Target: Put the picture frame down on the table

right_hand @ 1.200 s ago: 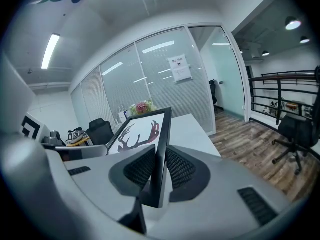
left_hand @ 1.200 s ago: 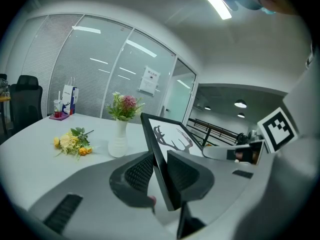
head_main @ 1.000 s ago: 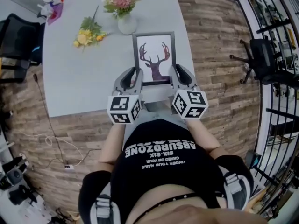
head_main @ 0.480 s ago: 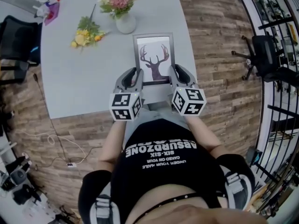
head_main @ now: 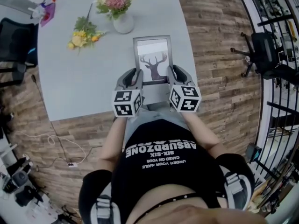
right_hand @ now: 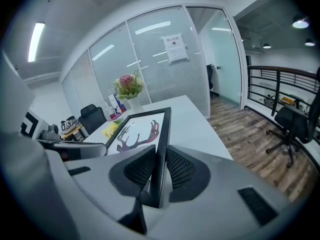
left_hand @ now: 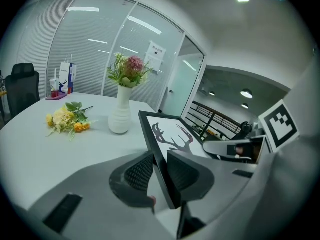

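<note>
While the picture frame (head_main: 153,59) is hanging tilted over the worktop (head_main: 79,73) near the vase (head_main: 123,23), the left tongs (head_main: 134,77) and the right tongs (head_main: 174,74) are each gripping one side edge, jaws narrowly apart.

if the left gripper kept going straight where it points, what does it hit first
The left gripper is shut on the frame, which would move along with it. Beyond that, the vase stands nearest that line, slightly left of it; likely first contact, though depth is unclear.
</note>
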Motion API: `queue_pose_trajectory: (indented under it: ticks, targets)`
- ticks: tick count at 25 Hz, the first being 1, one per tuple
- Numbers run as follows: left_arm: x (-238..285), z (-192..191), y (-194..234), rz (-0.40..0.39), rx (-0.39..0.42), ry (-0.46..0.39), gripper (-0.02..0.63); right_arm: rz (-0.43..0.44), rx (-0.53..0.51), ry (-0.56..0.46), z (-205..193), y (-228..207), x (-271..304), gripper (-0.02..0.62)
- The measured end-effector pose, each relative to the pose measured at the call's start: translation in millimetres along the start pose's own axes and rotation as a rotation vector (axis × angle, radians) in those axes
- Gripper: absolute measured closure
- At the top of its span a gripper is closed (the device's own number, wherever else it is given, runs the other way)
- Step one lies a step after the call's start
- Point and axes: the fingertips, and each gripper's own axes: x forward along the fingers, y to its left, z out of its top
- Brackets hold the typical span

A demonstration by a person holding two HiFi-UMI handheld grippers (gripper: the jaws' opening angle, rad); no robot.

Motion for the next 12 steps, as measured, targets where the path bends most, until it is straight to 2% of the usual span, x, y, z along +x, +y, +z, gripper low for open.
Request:
queue_pose_trajectory:
  ticks: [12]
  targets:
    - [26.4, -33.6, 5.6, 0.018, -0.005, 0.087, 0.509, -0.026, -0.001, 0.072, -28.7, -17.0, 19.5, 0.514]
